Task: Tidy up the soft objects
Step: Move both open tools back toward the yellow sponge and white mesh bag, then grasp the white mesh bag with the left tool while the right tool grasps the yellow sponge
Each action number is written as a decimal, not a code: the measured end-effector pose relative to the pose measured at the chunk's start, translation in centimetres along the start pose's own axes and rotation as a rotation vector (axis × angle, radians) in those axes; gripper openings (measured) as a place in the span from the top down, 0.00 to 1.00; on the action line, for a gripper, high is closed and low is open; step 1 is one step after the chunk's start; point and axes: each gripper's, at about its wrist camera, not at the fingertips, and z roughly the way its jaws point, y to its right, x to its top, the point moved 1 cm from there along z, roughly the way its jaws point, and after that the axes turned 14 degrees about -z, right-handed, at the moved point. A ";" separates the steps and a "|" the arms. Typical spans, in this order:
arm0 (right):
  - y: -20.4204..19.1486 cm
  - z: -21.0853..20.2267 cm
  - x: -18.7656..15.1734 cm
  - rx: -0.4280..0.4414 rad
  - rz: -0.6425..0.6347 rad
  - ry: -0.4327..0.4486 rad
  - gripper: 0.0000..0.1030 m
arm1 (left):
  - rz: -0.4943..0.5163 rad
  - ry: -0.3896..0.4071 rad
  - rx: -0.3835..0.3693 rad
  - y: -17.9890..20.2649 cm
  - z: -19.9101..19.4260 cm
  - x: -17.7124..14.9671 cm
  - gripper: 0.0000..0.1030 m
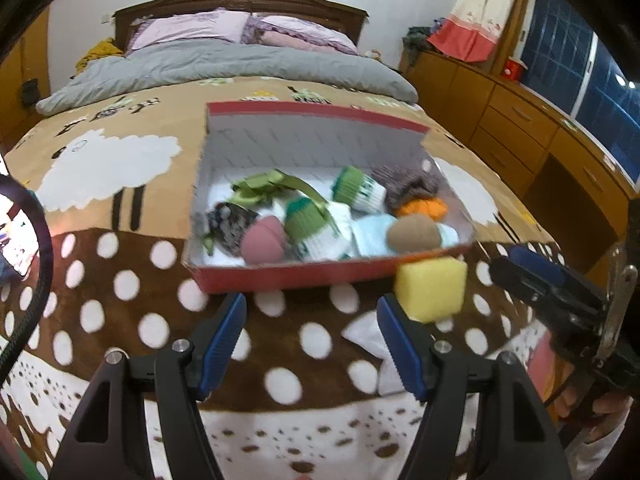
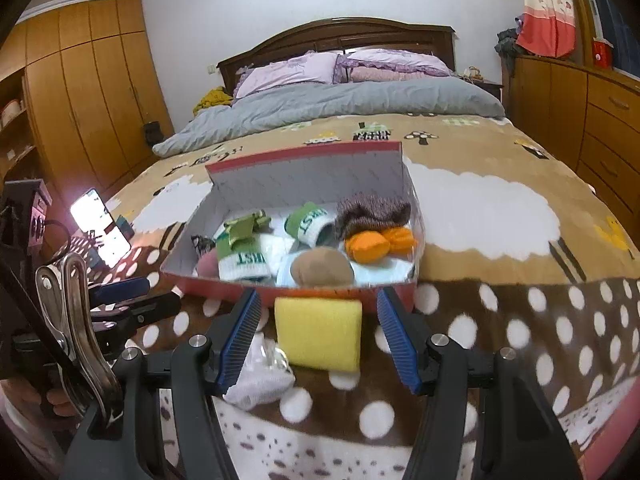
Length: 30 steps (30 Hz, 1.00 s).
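Left tool (image 1: 312,322) angled downward over the polka-dot blanket (image 1: 132,280) at the foot of the bed, blue pads (image 1: 224,340) spread wide with nothing between them. Aimed at the near wall of the red shoebox (image 1: 288,276), tips short of it and not touching. Seen also from the right wrist view as a black-and-blue tool at the left edge (image 2: 132,296), a metal clip on its body and part of a hand (image 2: 56,400) below gripping it.

Right tool (image 2: 318,320) likewise tilted down, jaws spread, pads clear on both sides of the yellow sponge (image 2: 320,332) that lies between them on the blanket. Not pinching it: gaps visible on each side. From the left wrist view, right tool entering from the right (image 1: 532,272), a hand (image 1: 600,412) wrapped round its handle, tips just beside the sponge (image 1: 432,290).

Sponge resting outside the shoebox, just against its near right corner. White cloth (image 2: 260,376), crumpled, beside the sponge on the blanket, partly under the right tool's left finger.

Inside the open box: green-and-white rolled socks (image 2: 244,260), orange knit pair (image 2: 380,242), brown-grey knit piece (image 2: 372,210), tan ball (image 2: 320,266), pink ball (image 1: 262,240), dark patterned bundle (image 1: 232,224), green ribbon (image 1: 264,188).
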 end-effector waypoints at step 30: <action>1.6 -0.6 -3.3 -0.020 0.042 -0.029 0.40 | 0.069 -0.198 -0.046 4.2 7.1 -5.5 0.48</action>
